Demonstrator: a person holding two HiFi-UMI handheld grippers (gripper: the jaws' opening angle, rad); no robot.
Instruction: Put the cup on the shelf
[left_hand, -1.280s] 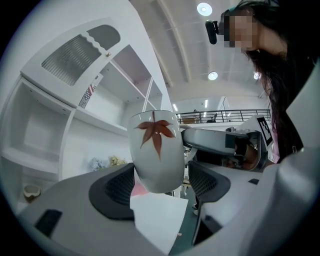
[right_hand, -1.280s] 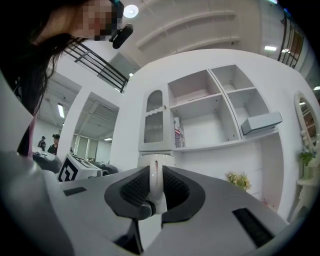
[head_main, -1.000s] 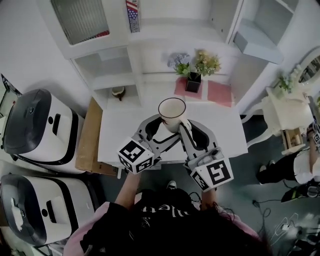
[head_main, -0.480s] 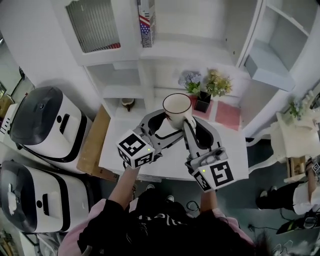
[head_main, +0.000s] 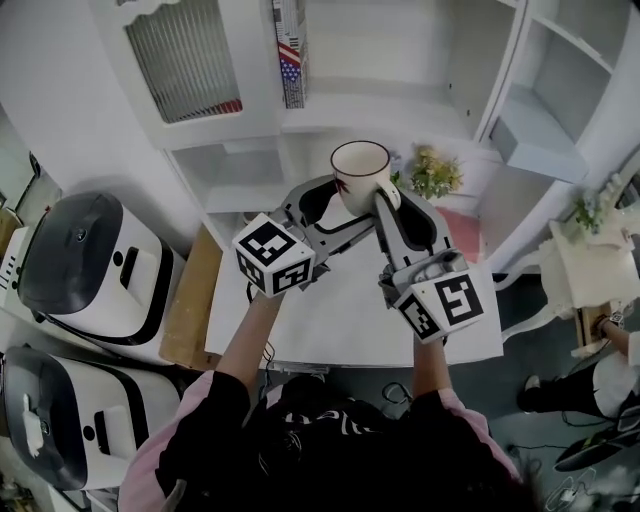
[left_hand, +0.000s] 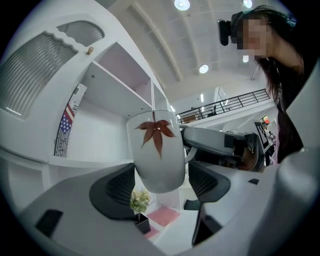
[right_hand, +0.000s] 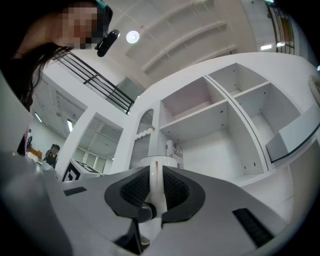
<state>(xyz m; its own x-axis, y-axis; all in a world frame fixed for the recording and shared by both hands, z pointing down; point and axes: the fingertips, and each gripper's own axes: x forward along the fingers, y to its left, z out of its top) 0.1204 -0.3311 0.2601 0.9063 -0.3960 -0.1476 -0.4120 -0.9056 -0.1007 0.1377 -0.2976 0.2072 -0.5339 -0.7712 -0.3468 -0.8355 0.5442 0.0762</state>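
Right gripper (right_hand: 155, 192) pinches the cup (head_main: 360, 172) by its handle, cup upright. Left gripper (left_hand: 160, 182) is spread wide round the base, no clear squeeze. Shelf (head_main: 390, 100) is ahead of and above the fingertips, so prob the right does the carrying.

The head view looks steeply down from above onto the counter (head_main: 340, 320), cup (head_main: 361, 175) and shelf (head_main: 400, 95). The left gripper view looks up along the left tongs (left_hand: 160, 187), and the right gripper view along the right tongs (right_hand: 155, 192). Both sit close to the cup and face the shelf, which all three views share.

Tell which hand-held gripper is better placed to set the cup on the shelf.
Right. The right hand-held gripper is shut on the handle of the cup, held up before the shelf. The left hand-held gripper has its jaws apart around the base.
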